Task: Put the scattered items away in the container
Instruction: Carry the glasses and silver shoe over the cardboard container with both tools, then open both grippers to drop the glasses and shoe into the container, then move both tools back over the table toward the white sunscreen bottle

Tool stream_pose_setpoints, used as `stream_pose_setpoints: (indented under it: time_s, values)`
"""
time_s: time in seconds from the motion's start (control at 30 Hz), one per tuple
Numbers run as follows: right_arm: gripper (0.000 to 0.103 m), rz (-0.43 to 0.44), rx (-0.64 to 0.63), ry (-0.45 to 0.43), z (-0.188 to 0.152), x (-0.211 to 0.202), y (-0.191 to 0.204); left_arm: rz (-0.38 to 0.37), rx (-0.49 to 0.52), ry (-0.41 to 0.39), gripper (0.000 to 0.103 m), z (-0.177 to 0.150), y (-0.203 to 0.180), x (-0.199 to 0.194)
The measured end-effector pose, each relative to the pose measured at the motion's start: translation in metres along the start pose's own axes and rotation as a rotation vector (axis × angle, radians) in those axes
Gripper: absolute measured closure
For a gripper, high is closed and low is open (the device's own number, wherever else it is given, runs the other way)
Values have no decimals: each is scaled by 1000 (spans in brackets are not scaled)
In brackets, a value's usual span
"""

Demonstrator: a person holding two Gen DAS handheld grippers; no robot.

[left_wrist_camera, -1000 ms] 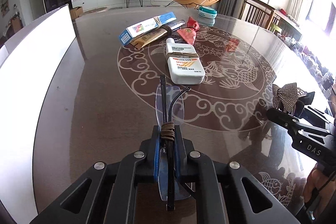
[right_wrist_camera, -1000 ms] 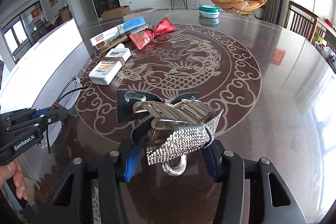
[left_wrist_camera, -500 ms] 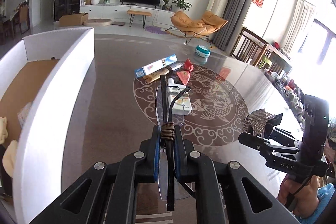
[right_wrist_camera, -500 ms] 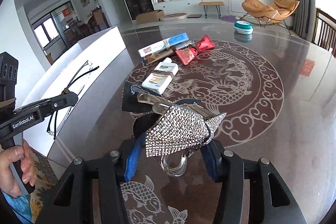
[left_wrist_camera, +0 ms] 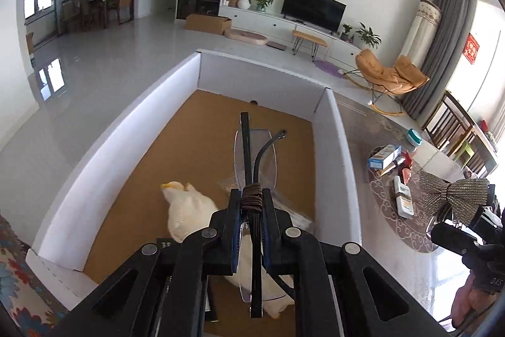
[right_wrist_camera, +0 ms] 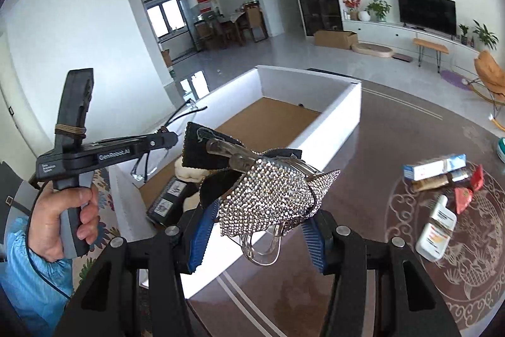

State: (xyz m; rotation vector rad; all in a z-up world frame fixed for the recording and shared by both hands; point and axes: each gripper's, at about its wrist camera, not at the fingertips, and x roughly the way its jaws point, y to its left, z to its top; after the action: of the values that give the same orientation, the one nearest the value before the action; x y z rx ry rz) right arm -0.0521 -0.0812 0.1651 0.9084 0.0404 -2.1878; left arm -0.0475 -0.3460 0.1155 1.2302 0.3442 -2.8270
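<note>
Above the white box, the left tool is clenched on folded rimless glasses, where a second ago it hung over the bare tabletop with only the box's outer wall in sight. Below it on the box's brown floor lie a pale plush toy and a clear packet. Just outside the box's near wall, the right tool grips a rhinestone bow clip, having swung over from the patterned middle of the tabletop. Both carries look nearly done; release is likely next. Beyond the box, a sunscreen bottle and tied packets wait.
</note>
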Motion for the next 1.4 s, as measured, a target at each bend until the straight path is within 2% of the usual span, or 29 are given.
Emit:
stream_pose_setpoints:
  time_s: [0.13, 0.23, 0.43, 0.53, 0.57, 0.6, 0.63, 0.7, 0.77, 0.8, 0.83, 0.93, 1.0, 1.17, 1.23, 1.37, 1.4]
  values:
    - [50, 89, -74, 63, 21, 55, 39, 57, -44, 58, 92, -4, 40, 17]
    - [50, 106, -109, 142, 23, 99, 56, 78, -70, 103, 92, -11, 59, 30]
    - [51, 43, -204, 251, 17, 159, 69, 109, -52, 167, 92, -21, 69, 47]
    - [50, 16, -225, 256, 18, 169, 71, 120, -47, 177, 92, -23, 70, 51]
    - [49, 9, -222, 251, 20, 170, 68, 123, -48, 179, 92, -23, 70, 51]
    - [43, 7, -212, 247, 21, 170, 67, 126, -48, 181, 90, -23, 70, 52]
    - [38, 9, -200, 237, 23, 168, 64, 130, -48, 184, 90, -23, 69, 53]
    - [24, 17, -169, 205, 27, 160, 58, 139, -43, 191, 87, -22, 68, 54]
    - [22, 21, -135, 177, 30, 150, 51, 157, -39, 192, 70, -22, 66, 55]
    - [22, 20, -122, 163, 29, 142, 49, 167, -38, 187, 51, -21, 64, 55]
    - [21, 15, -112, 147, 29, 135, 46, 178, -36, 175, 36, -21, 61, 54]
    - [15, -14, -94, 89, 21, 110, 36, 187, -26, 132, 33, -21, 51, 45]
    - [7, -48, -82, 46, 10, 91, 25, 189, -14, 113, 33, -20, 42, 39]
    - [1, -215, -6, -49, -34, 38, -29, 162, 62, 44, 33, -20, -4, 16]
    - [1, -303, 43, -50, -56, 21, -57, 124, 94, 15, 33, -21, -30, 4]
    - [1, -402, 159, -9, -102, -15, -120, 33, 193, -39, 32, -27, -95, -19]
    - [1, -439, 186, 6, -114, -25, -136, 7, 220, -48, 29, -31, -112, -24]
